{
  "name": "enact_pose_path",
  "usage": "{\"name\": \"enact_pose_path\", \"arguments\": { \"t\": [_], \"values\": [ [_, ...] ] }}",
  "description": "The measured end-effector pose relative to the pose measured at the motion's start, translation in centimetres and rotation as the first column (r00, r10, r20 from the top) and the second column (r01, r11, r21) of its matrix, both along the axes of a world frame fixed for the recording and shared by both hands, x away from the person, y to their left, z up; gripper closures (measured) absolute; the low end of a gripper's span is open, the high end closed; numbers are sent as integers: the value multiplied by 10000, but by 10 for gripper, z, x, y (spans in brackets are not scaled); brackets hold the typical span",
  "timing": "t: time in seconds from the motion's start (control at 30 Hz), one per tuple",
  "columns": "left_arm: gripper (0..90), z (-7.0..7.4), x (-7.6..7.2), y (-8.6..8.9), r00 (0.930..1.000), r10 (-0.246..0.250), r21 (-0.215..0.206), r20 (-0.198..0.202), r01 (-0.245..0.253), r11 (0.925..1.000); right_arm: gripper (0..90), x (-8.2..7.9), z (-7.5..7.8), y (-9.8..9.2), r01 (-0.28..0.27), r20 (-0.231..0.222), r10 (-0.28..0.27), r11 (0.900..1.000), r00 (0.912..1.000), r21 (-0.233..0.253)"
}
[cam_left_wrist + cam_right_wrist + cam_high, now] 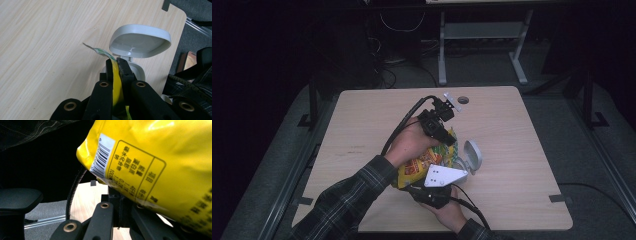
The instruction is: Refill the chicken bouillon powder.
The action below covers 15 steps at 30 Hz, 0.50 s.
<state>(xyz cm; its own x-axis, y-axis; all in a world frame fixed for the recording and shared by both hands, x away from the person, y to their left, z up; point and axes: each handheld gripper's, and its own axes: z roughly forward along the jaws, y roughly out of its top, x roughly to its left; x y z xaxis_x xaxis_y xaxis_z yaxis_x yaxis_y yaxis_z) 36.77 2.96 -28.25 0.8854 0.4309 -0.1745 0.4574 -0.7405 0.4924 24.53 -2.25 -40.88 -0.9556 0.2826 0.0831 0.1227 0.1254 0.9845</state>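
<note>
We hold a yellow snack bag [421, 167], light, crinkly and likely slippery, above the desk [512, 150], left gripper [117, 65] jaws clenched on its top seam, right gripper [437, 192] jaws seemingly pinching its lower edge.

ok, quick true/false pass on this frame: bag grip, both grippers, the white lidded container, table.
1. The left gripper is shut on the yellow snack bag. True.
2. The white container has its lid closed. False: the lid stands open.
3. The bag lies flat on the table. False: it is held up between both grippers.
4. The bag's barcode faces the right gripper view's camera. True.
5. The right gripper sits at the bag's near end. True.
</note>
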Motion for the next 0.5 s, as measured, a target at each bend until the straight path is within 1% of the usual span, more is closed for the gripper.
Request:
{"name": "enact_pose_path", "arguments": {
  "t": [0.5],
  "values": [
    [900,0,1,-2,10000,-57,59,36,57,10000,900,1,0,-1,32,-25,-32,10000,10000,52]
  ]
}}
